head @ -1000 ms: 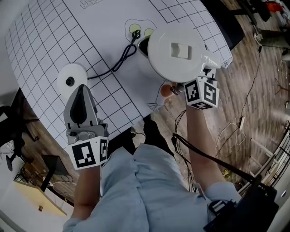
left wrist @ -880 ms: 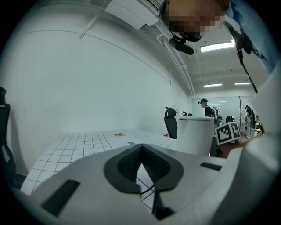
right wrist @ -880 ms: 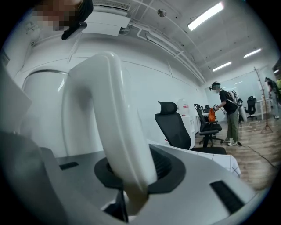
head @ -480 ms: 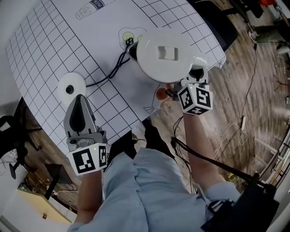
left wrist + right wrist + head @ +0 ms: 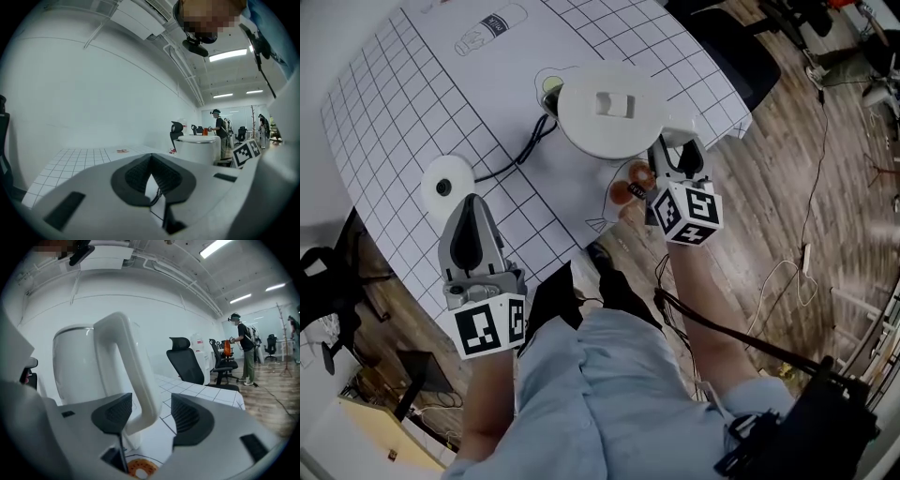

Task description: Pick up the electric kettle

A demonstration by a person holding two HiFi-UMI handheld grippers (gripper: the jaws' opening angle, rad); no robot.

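On gridded mat (image 5: 403, 103): white kettle (image 5: 77, 364), lid (image 5: 605, 112) shut, contents hidden.

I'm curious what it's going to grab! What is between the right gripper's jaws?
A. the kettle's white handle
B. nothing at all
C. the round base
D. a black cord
A: in the right gripper view, the kettle's white handle stands between the jaws of the right gripper, which have just been opening and stand apart.
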